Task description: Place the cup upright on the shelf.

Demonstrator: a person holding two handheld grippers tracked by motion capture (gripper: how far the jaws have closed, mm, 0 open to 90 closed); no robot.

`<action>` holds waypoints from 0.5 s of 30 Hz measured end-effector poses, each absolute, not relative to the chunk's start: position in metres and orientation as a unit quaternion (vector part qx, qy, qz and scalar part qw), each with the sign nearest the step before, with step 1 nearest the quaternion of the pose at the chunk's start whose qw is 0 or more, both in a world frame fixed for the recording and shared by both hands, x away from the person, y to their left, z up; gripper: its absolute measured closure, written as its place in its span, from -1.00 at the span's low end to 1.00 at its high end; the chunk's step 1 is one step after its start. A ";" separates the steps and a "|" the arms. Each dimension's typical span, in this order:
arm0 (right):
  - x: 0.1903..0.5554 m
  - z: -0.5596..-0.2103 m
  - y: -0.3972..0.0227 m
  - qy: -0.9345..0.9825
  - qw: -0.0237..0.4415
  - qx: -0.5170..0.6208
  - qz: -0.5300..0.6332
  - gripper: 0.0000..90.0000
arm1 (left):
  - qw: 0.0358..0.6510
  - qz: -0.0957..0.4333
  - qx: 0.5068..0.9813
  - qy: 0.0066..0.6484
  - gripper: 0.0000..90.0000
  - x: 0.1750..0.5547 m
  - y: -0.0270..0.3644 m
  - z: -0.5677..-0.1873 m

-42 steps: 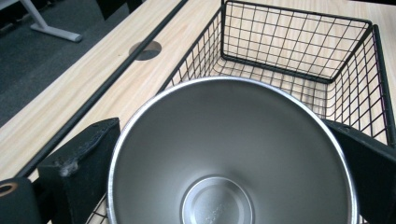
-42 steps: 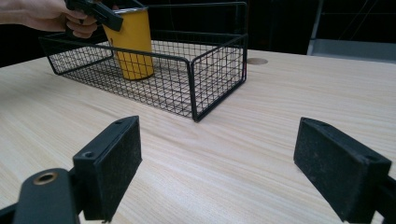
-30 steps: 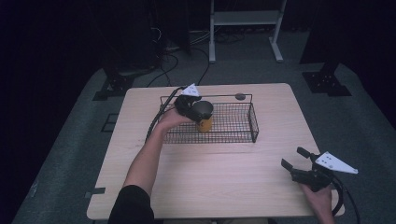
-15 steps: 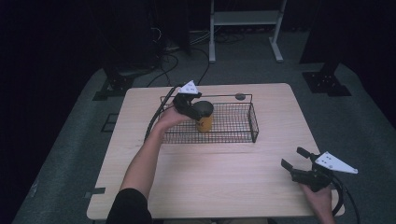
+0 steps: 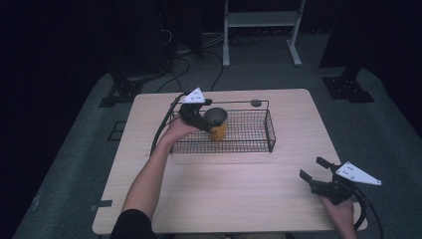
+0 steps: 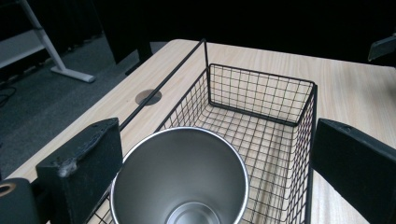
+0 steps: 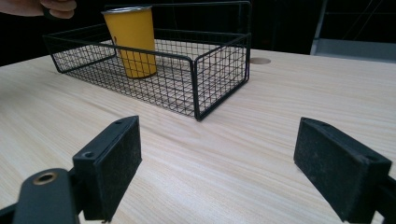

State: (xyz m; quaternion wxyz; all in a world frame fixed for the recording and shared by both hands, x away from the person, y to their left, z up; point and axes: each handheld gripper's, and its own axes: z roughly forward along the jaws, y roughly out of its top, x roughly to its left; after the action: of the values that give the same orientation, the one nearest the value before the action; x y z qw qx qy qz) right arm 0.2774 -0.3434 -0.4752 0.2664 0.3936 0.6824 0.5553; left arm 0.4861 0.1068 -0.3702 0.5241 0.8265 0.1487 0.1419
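Observation:
A yellow metal cup (image 5: 219, 131) stands upright on the floor of the black wire basket (image 5: 271, 132), in its left half. My left gripper (image 5: 208, 124) is at the cup's left side, held by a hand over the basket's left end. In the left gripper view the cup's steel mouth (image 6: 180, 179) lies between the wide-apart jaws of my left gripper (image 6: 215, 135), and the right jaw stands clear of it. My right gripper (image 5: 312, 168) rests open near the table's front right corner. Its own view looks across bare wood between its jaws (image 7: 219, 130) to the basket (image 7: 219, 70) and cup (image 7: 133, 42).
The light wood table (image 5: 239, 199) has a round cable hole (image 5: 256, 103) just behind the basket. A white stand (image 5: 259, 20) and dark equipment bases are on the floor beyond the table. The basket's right half (image 6: 261, 135) holds nothing.
My left gripper has drawn back to the left from over the cup, so more of the cup shows. The cup stays standing in the basket. My right gripper has not moved.

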 end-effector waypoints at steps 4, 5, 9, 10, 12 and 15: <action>0.277 -0.475 -0.343 0.683 0.266 0.394 0.555 -0.69 | 0.525 0.146 0.825 0.152 -0.96 0.482 0.110 -0.370; 0.277 -0.475 -0.343 0.683 0.266 0.394 0.555 -0.69 | 0.527 0.148 0.823 0.152 -0.95 0.481 0.112 -0.370; 0.278 -0.475 -0.344 0.682 0.265 0.395 0.556 -0.69 | 0.534 0.145 0.818 0.156 -0.94 0.476 0.115 -0.371; 0.278 -0.475 -0.344 0.682 0.265 0.395 0.555 -0.69 | 0.533 0.144 0.819 0.157 -0.94 0.475 0.116 -0.372; 0.277 -0.475 -0.343 0.682 0.266 0.395 0.555 -0.69 | 0.535 0.144 0.817 0.159 -0.94 0.472 0.117 -0.373; 0.277 -0.475 -0.343 0.682 0.266 0.395 0.555 -0.69 | 0.538 0.143 0.815 0.160 -0.94 0.469 0.120 -0.374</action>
State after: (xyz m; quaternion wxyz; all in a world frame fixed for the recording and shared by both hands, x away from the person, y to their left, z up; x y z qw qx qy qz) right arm 0.2775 -0.3433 -0.4753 0.2656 0.3951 0.6822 0.5550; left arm 0.4690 0.1199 -0.3743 0.5381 0.8151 0.1605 0.1427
